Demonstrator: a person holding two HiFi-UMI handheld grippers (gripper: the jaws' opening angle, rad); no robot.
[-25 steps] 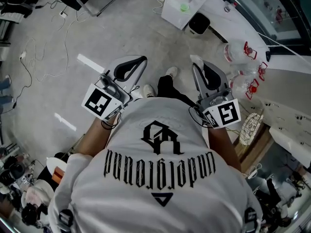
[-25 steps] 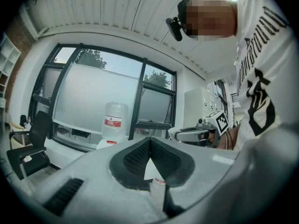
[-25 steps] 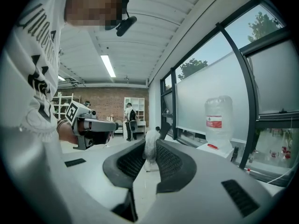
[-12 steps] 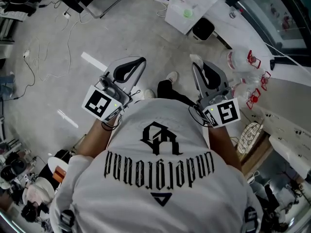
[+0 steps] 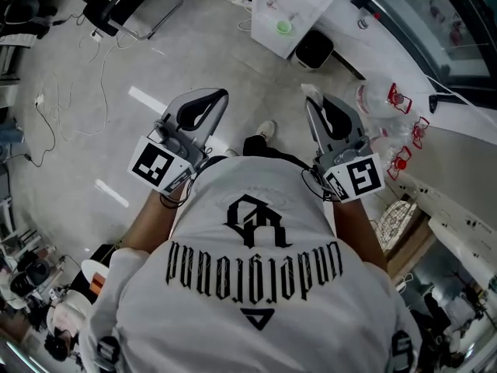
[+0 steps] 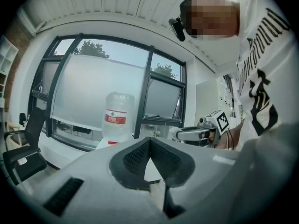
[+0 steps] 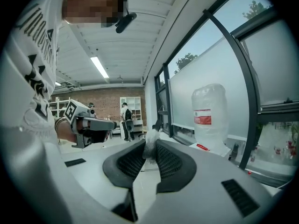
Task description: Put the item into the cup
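As table (image 5: 308, 5) nears | right hand-held gripper (image 7: 150, 148) clamps white item (image 7: 150, 138)

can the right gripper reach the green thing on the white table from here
Probably not yet: the green thing lies well beyond the right gripper, with floor in between.

The left gripper (image 6: 150, 139) is near and low, its dark ribbed pads meeting at the tips with nothing between them. Just beyond it stands a water bottle (image 6: 117, 115) with a red label, before a dark-framed window (image 6: 112, 83). A black chair (image 6: 23, 143) is at far left. At right, by the person's printed shirt (image 6: 261, 101), the right gripper (image 6: 180, 133) points left with a white item (image 6: 174, 133) at its tip.
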